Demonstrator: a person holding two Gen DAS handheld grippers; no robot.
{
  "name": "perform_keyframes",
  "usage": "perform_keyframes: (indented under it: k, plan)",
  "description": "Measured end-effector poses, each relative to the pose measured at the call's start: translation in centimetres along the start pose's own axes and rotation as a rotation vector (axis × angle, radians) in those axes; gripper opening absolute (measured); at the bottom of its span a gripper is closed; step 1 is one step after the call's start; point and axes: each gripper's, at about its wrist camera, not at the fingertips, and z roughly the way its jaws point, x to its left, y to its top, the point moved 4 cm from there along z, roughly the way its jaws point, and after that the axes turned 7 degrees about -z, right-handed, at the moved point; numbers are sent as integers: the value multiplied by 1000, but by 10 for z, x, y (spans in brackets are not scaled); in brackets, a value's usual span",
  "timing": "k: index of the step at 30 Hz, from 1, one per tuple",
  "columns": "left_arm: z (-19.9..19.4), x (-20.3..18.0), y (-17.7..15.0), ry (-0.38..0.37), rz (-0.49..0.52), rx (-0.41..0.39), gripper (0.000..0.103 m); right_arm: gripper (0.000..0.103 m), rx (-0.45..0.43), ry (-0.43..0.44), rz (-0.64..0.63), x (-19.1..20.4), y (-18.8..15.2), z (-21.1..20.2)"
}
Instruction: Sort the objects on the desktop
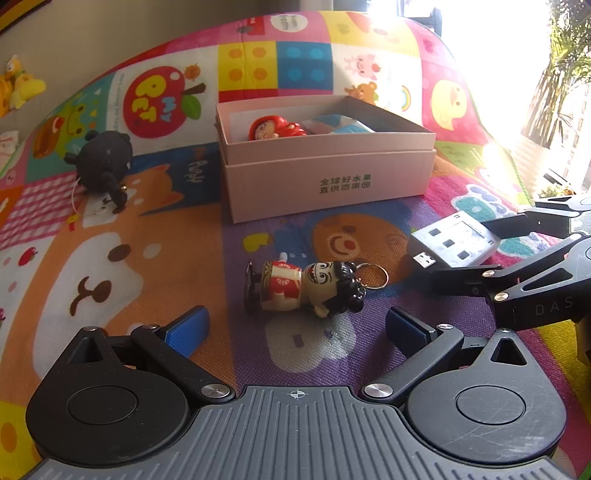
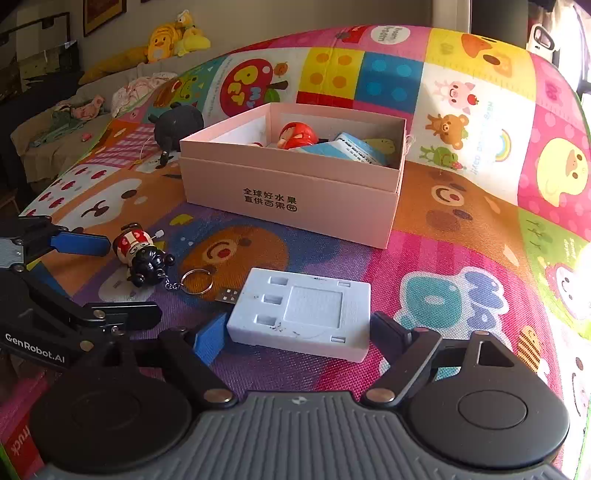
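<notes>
Keychain doll [image 1: 308,286] lies on its side on the play mat [image 1: 129,258], just ahead of the left gripper [image 1: 295,328], jaws spread. Beside it, the right gripper [image 2: 295,334], jaws spread, straddles a white USB device [image 2: 306,314]. Farther back sits the open pink box [image 1: 325,173].

The work surface is a colourful children's play mat [image 2: 461,236] printed with patchwork panels: a red apple panel lettered "MY PET" [image 1: 159,98], yellow and blue building-block squares [image 2: 360,75], a pig, a bear, a rainbow and a yellow duck face [image 2: 561,171]. Beyond the mat's far left edge, yellow plush toys [image 2: 173,38] rest on top of a beige sofa [image 2: 55,122], which also carries crumpled pink and green cloth items [image 2: 74,112]. Framed pictures [image 2: 101,13] hang on the wall above the sofa, and green potted foliage [image 1: 561,74] stands at the brightly lit window on the right.
</notes>
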Motion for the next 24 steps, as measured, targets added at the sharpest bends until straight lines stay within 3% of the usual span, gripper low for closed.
perform_keyframes:
  k: [17,18,20,22,24]
  plan:
    - [13,-1,17,-2,-16,15,102,80,-13,-50,20,-2,-2,-1]
    - [14,-3,18,-2,-10,12,100,80,-13,-49,20,-2,-2,-1]
    - [15,-6,20,1,6,7,85,80,-13,-49,20,-2,-2,-1]
    - [15,-8,21,0,9,4,82,80,-12,-51,18,-2,-2,-1]
    - [13,-8,22,-1,10,-2,73,80,-10,-57,16,-1,-2,-1]
